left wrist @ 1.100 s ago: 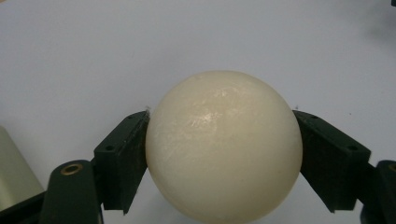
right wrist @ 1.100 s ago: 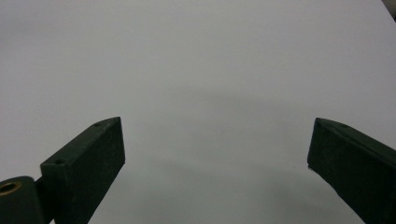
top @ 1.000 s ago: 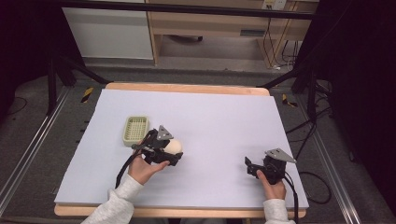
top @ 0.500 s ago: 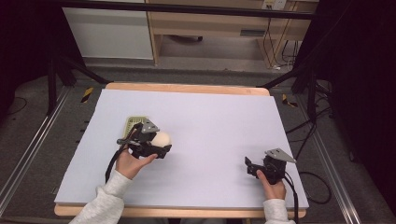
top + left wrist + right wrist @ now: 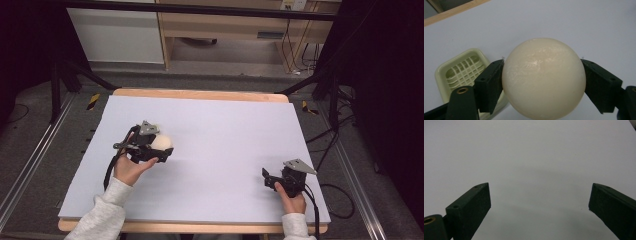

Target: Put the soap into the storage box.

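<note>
Cream smooth ball (image 5: pixel 544 78), latticed tray (image 5: pixel 461 72).

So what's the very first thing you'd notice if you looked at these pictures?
A big cream-white ball, pinched between the two black jaws of the left claw, right up close in the left gripper view. Just behind it on the pale table sits a little pale-green basket with a grid bottom. Over at the right, the right claw is open with nothing in it.
</note>
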Tool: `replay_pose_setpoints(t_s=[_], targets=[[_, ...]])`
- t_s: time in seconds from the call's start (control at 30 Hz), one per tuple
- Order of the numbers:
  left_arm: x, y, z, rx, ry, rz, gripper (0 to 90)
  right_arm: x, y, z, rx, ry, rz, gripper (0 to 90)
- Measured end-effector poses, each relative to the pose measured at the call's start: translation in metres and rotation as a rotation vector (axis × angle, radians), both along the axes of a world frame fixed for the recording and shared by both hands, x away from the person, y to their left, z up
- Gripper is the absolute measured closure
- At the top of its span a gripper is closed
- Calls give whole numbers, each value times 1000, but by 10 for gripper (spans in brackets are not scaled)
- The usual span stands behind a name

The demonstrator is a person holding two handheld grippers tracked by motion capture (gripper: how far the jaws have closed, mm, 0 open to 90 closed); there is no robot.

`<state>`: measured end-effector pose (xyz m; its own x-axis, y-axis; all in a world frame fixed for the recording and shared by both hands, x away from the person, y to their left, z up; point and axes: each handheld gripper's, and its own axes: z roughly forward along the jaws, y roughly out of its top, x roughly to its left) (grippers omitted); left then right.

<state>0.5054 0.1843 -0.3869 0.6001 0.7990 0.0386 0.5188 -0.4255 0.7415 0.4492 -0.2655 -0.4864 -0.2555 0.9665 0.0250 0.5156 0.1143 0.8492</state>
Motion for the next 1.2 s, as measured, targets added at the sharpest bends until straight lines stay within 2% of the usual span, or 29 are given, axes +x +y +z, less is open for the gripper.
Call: replay_pose_setpoints(t_s=[0.1, 0.57, 0.83, 1.2], targets=[[4, 4, 0, 10, 6, 5, 224, 0, 0, 0, -1, 1, 1, 44], [26, 23, 4, -2, 9, 70, 224, 0, 0, 0, 6, 4, 0, 44], [34, 33, 4, -11, 11, 106, 224, 0, 0, 0, 6, 5, 0, 44], [42, 41, -2, 3, 27, 132, 224, 0, 0, 0, 0, 0, 2, 44]])
